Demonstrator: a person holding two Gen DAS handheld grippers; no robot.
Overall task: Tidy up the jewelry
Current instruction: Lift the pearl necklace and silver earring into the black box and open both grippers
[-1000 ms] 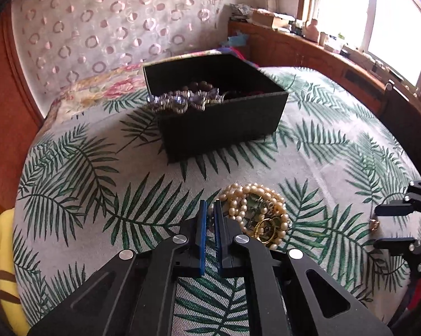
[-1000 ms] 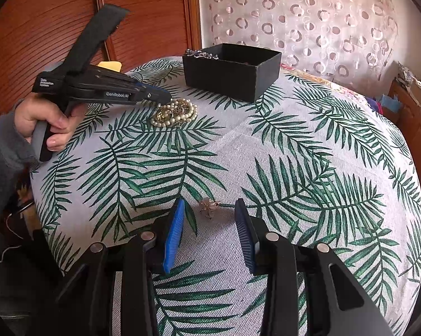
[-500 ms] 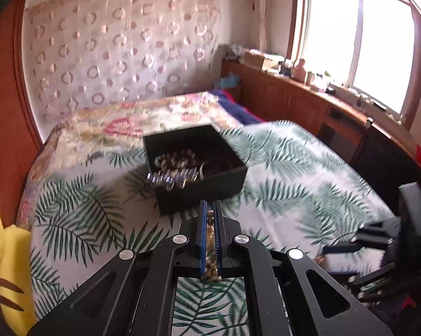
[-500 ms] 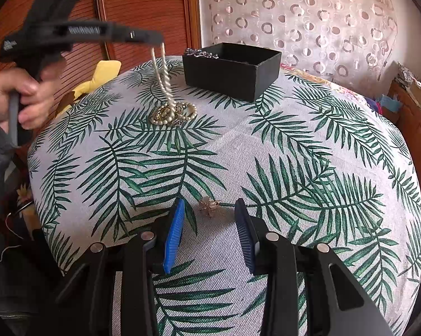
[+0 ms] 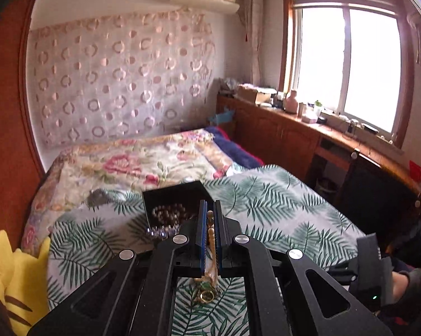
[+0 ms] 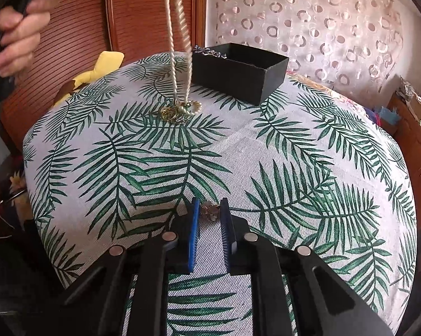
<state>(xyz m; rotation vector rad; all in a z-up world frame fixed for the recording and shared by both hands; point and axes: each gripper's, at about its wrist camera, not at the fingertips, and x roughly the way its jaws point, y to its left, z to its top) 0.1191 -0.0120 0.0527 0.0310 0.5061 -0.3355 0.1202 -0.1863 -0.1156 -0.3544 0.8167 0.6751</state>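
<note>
While clamped in left gripper (image 5: pixel 210 224), pearl necklace (image 6: pixel 179 28) dangles

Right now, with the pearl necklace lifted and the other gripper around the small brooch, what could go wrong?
1. The left hand-held gripper pinches only a short bit of the necklace; its pendant end hangs down to the cloth and could drag or snag on the way to the box.
2. A chain already drapes over the box rim and could be knocked off.
3. The right hand-held gripper is not yet closed on the small brooch, which may slip aside.
</note>
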